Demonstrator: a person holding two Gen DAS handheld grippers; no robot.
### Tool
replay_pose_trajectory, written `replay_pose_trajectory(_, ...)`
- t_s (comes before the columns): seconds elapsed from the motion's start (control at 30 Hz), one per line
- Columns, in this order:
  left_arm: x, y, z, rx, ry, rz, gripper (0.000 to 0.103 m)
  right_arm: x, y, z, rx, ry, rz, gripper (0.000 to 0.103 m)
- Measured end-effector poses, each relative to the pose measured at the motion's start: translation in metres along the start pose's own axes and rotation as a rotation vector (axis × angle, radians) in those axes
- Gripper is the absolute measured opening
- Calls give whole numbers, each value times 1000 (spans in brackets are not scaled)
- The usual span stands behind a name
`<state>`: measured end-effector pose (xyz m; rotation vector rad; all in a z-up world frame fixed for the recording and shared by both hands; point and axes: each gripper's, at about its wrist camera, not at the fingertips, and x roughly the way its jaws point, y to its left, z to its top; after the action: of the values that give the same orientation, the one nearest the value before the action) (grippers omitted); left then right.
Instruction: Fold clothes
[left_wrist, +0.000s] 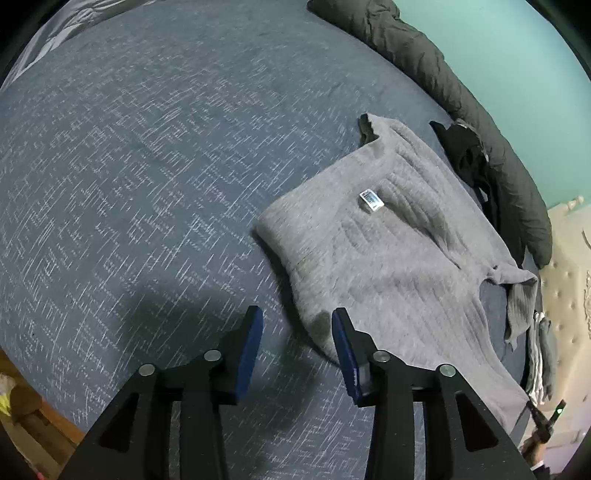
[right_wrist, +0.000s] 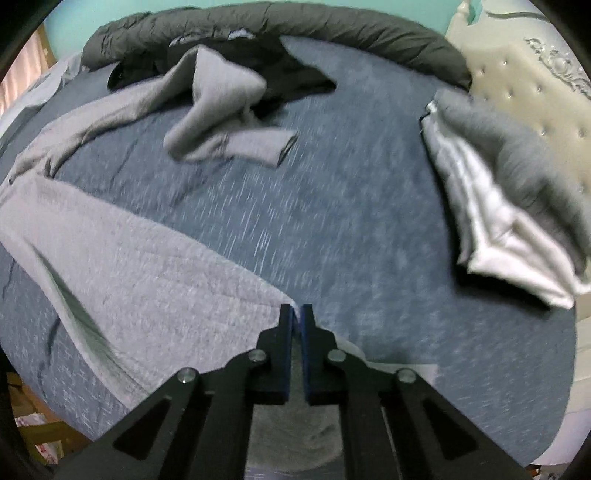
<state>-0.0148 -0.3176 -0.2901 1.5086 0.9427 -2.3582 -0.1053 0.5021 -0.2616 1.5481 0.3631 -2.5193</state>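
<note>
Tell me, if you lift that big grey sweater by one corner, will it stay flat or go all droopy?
Probably droopy. The grey sweater already lies in soft folds and ripples on the bed, so it looks floppy. Its thick knit suggests some weight, so it would likely hang and stretch downward. The fuzzy surface probably would not slip from the tongs.

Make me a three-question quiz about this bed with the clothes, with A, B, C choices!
1. Where is the white tag? A on the grey sweater B on the headboard C on the floor
2. What colour is the wall? A red B teal C yellow
3. How is the left gripper? A open B clamped on a sock C holding a cup

Answers: 1 A, it lies on the knit. 2 B, teal shows behind the bed. 3 A, the bedsheet shows between its fingers.
</note>
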Motion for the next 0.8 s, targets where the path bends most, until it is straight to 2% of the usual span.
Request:
replay_pose_trajectory(0.13,5,-1,3,-2,0,3,43,-8,-6,20,-3,-10,-23,3)
replay_pose_trajectory(0.27,10,1,5,-11,-1,5,43,16,0,32,-3,42,-51,3)
replay_pose_trajectory(0.47,13,8,8,-22,-8,2,43,44,0,33,46,77,-100,5)
replay_pose_trajectory(0.53,14,8,9,-21,-12,-1,43,47,-1,30,56,80,-139,10)
replay_pose_trajectory(0.57,14,7,10,-20,-14,-3,43,47,-7,28,81,80,-143,12)
replay_pose_trajectory(0.7,19,8,11,-31,-15,-15,43,29,-51,8,278,31,-86,34)
replay_pose_trajectory(0.8,22,9,11,-46,-23,-29,43,16,-84,-22,459,21,-19,36)
